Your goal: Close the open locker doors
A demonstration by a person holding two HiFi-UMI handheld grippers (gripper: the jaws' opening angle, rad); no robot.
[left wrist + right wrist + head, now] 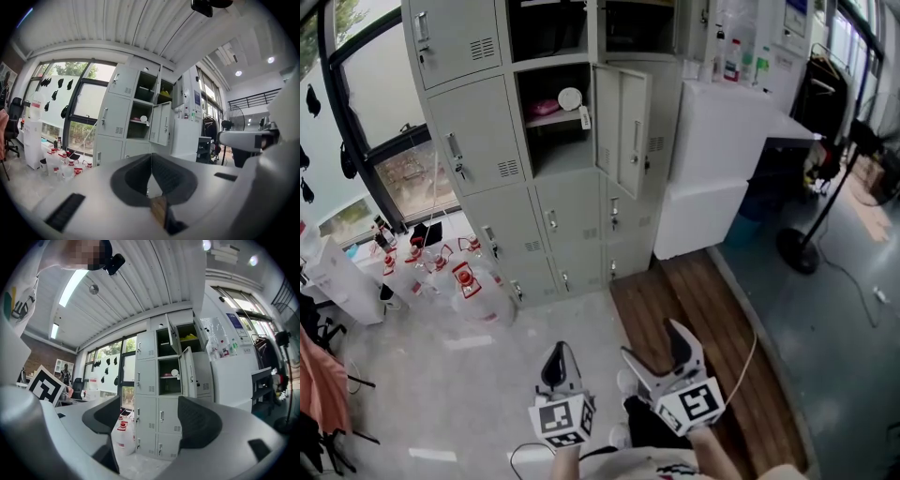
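The left claw (pixel 559 362) is shut tight. Its two jaws press together and hold nothing. The right claw (pixel 654 349) is wide open and holds nothing. Both claws are low down, well away from the lockers (pixel 487 150), and both point at them.

The lockers stand next to a window (pixel 370 84). One door (pixel 624 127) in the middle row is open and swung to the right. Inside that locker, a round white thing (pixel 570 97) and a pink thing (pixel 546 107) sit on a shelf (pixel 553 120). The top lockers (pixel 548 28) above it are open too.

Bottles (pixel 461 279) with red on them stand on the floor (pixel 487 375) to the left. A big white box (pixel 717 159) stands just to the right of the lockers.
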